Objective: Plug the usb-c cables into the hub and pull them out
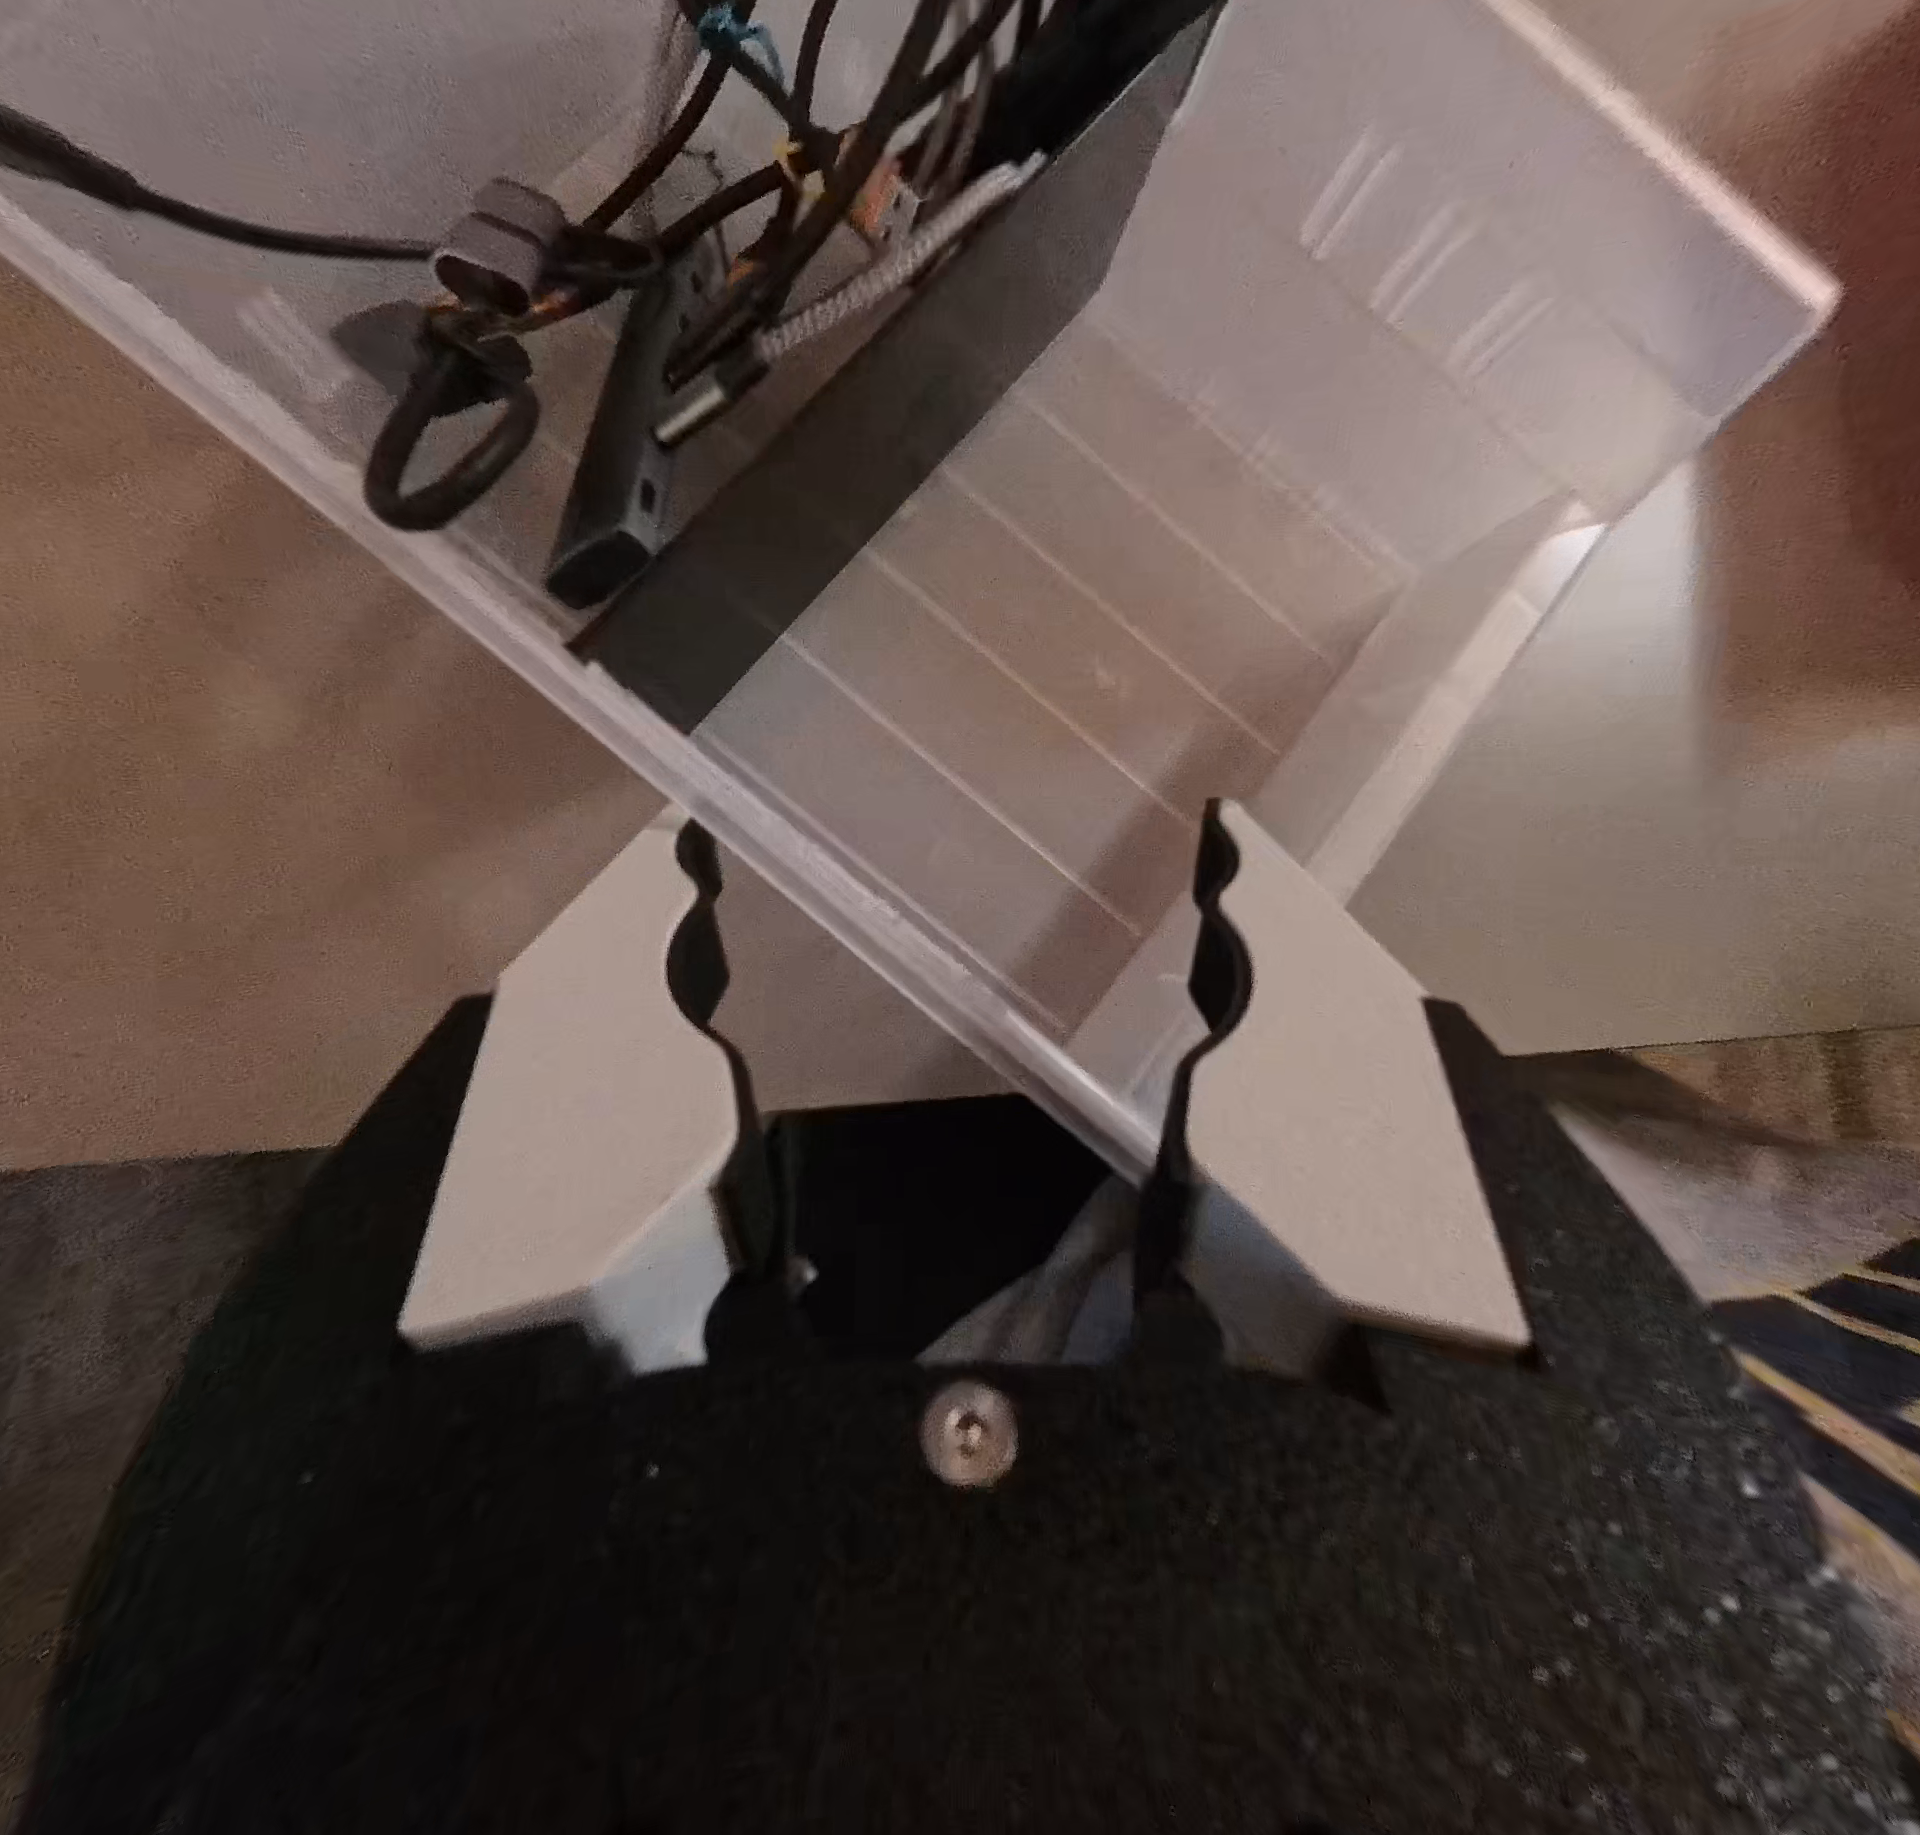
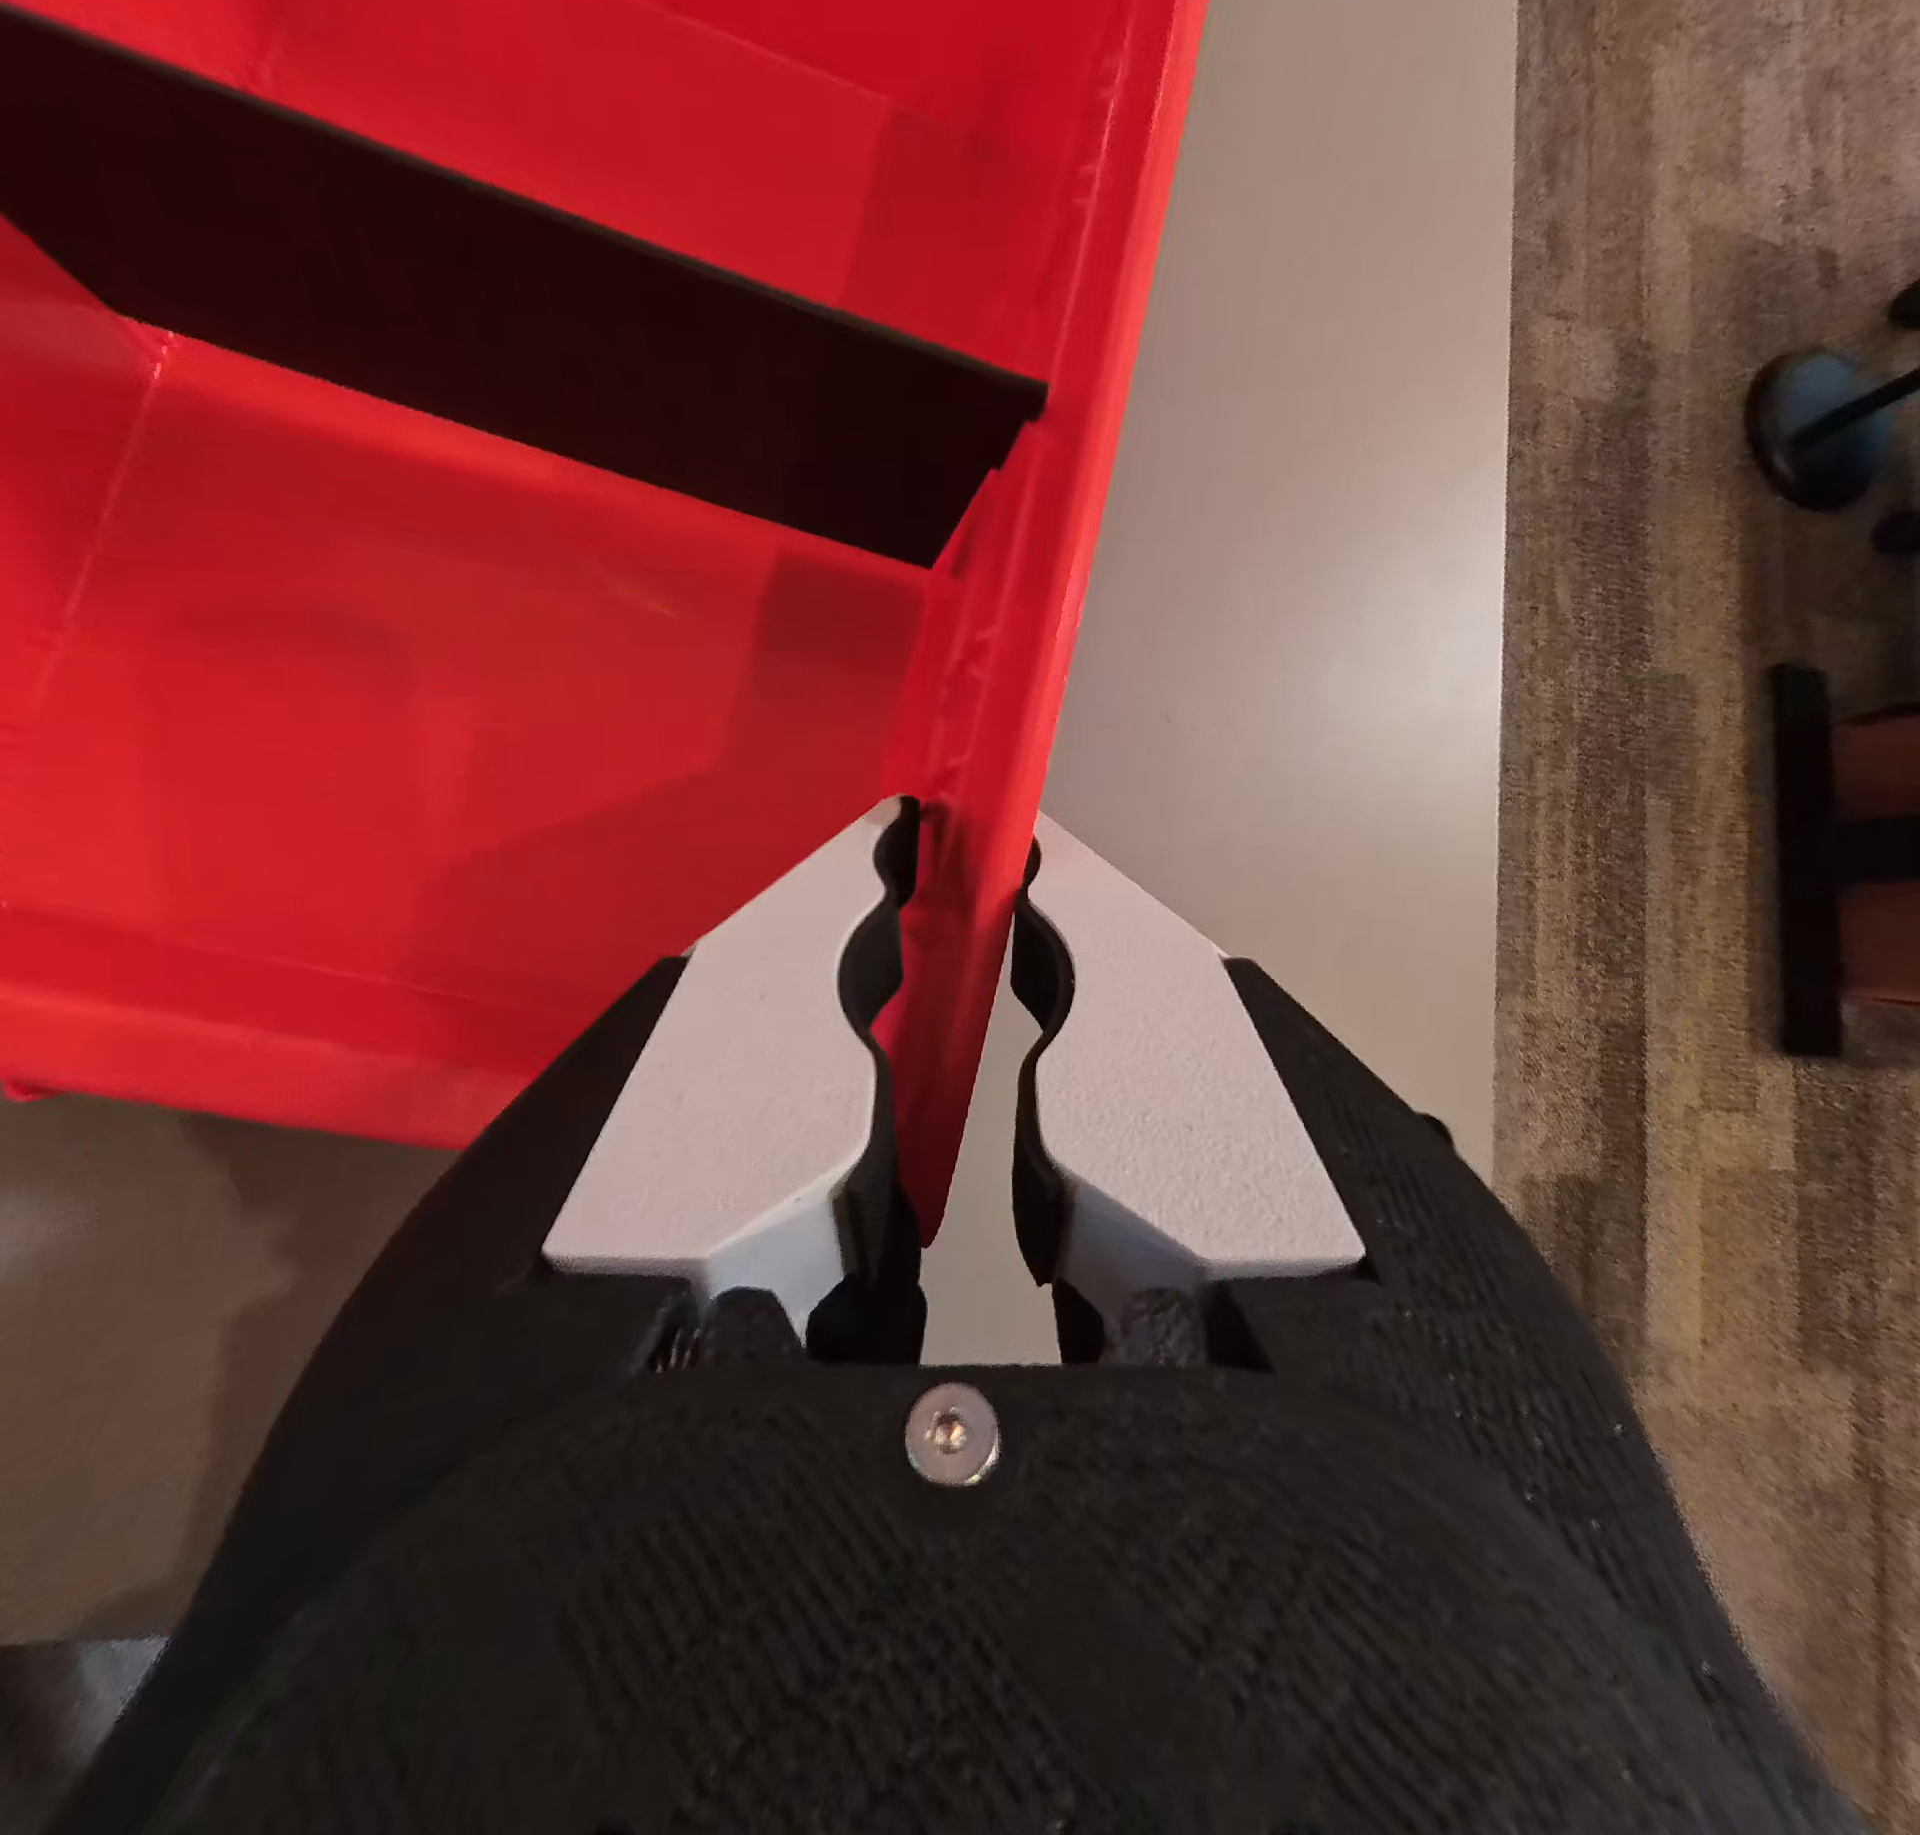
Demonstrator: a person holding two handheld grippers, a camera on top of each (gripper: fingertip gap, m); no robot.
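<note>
A clear plastic bin point(image 1: 1403, 414) fills the left wrist view, split by a dark divider point(image 1: 935, 403). Its left compartment holds a grey hub point(image 1: 623, 466) and a tangle of dark cables point(image 1: 800, 112), among them a grey braided cable point(image 1: 894, 247) with a silver plug point(image 1: 688, 416) lying loose by the hub. My left gripper point(image 1: 951, 824) is open, and the bin's near rim runs across the gap between its fingers. My right gripper point(image 2: 968, 821) is shut on the side wall of a red bin point(image 2: 416, 694), which has a black divider point(image 2: 499, 331). The red bin's visible compartments hold nothing.
The red bin sits near the right edge of a white table point(image 2: 1299, 538). Grey carpet point(image 2: 1662, 954) lies beyond that edge, with a chair castor point(image 2: 1823, 424) and a dark wooden item point(image 2: 1813, 850) on it. Spacing between my two grippers at the tips: around 60 cm.
</note>
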